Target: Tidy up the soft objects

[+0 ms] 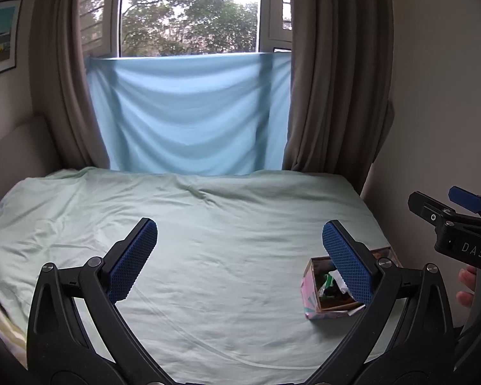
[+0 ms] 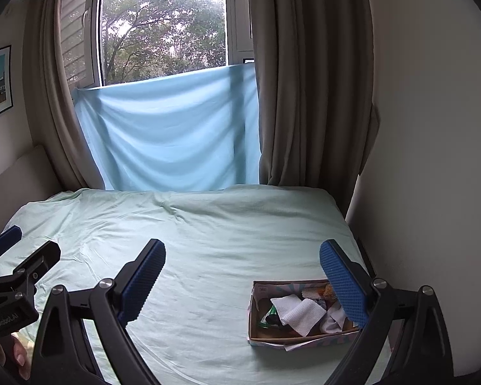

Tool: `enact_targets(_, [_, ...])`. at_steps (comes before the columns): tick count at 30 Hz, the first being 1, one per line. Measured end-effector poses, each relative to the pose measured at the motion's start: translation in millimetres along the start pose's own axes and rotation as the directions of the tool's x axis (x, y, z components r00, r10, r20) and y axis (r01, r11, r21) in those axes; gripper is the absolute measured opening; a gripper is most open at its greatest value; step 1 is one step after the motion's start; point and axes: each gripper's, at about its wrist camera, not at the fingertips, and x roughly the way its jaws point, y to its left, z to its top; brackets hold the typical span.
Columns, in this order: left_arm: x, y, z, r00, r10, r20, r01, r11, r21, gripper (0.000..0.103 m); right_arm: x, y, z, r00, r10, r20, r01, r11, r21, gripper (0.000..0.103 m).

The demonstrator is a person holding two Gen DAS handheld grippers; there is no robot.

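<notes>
A shallow cardboard box point(image 2: 256, 317) sits on the pale green bed sheet point(image 2: 208, 224) near the bed's right edge. It holds several soft things: white cloths point(image 2: 299, 312), a green piece point(image 2: 267, 316) and an orange-brown fuzzy item point(image 2: 328, 290). The same box point(image 1: 311, 284) shows in the left wrist view, partly hidden behind the right finger. My left gripper point(image 1: 240, 235) hovers open above the sheet, left of the box, holding nothing. My right gripper point(image 2: 242, 256) is open too, empty, with its right finger over the box's right end.
A light blue cloth point(image 1: 189, 115) hangs over the window's lower half, between brown curtains point(image 1: 330, 80). A wall point(image 2: 433, 160) runs close along the bed's right side. A pale headboard point(image 1: 12, 147) and a framed picture point(image 1: 0, 38) are at the left.
</notes>
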Motion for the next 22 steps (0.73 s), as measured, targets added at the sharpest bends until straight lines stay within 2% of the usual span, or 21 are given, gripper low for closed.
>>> enact_targets(13, [5, -4, -1, 0.999, 0.048, 0.015, -0.048, 0.999, 0.016, 0.103, 4, 1, 2, 1.0, 0.0, -0.003, 0.0, 1.0, -0.008, 0.096])
enact_targets(22, [16, -1, -3, 1.0, 0.015, 0.01, -0.016, 1.0, 0.005, 0.103, 18, 5, 6, 1.0, 0.001, -0.02, -0.002, 1.0, -0.019, 0.096])
